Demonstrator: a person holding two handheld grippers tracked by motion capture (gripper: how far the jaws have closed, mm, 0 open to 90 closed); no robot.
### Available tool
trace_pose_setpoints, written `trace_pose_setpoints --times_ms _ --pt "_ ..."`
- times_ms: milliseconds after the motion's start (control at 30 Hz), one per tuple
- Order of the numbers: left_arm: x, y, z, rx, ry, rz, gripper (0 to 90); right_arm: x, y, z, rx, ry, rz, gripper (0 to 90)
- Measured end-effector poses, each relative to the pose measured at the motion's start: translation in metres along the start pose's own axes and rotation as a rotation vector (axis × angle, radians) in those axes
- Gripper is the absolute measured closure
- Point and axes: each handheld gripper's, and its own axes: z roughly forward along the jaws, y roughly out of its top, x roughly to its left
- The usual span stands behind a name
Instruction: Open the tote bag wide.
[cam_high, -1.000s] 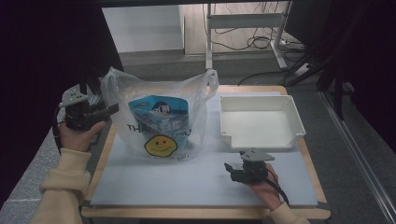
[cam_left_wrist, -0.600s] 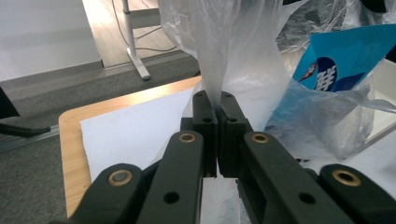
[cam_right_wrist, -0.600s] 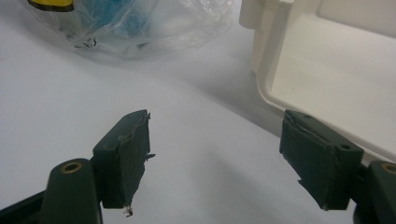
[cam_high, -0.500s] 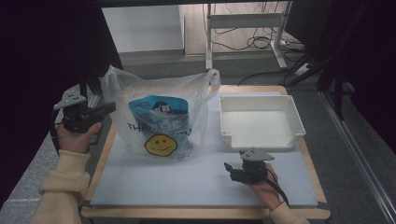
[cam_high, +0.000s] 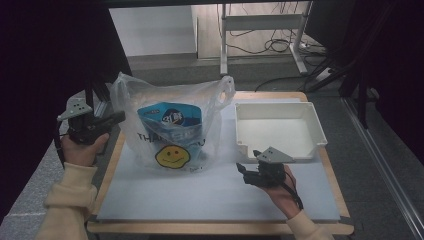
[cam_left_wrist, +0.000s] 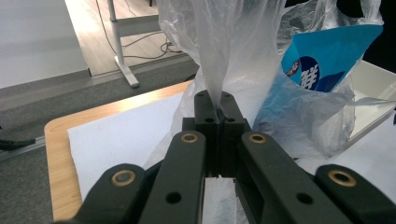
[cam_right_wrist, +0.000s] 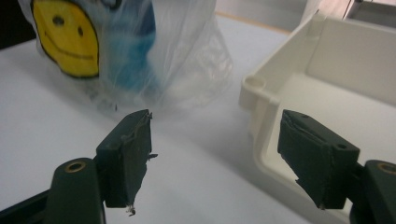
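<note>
left gripper (cam_left_wrist: 218, 114): jaws clamped on plastic bag (cam_left_wrist: 233, 56) (pinch hidden) | right gripper (cam_right_wrist: 215, 154): jaws apart

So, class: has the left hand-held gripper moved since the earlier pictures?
No. The left hand-held gripper keeps its place beside the table edge; its jaws have just closed on the bag.

Open mat (cam_high: 210, 195) before the plastic bag (cam_high: 170, 125); white tray (cam_high: 280, 130) blocking the right.

Bag film veils the blue packet's (cam_high: 170, 120) lower half.
</note>
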Motion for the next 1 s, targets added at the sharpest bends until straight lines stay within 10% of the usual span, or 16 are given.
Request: trace_pose_setpoints --times_ms 1000 --pt "0.006 0.002 -0.005 -0.003 -0.004 -0.03 89.6 -0.02 0.089 0.029 -0.091 0.009 -0.011 37.2"
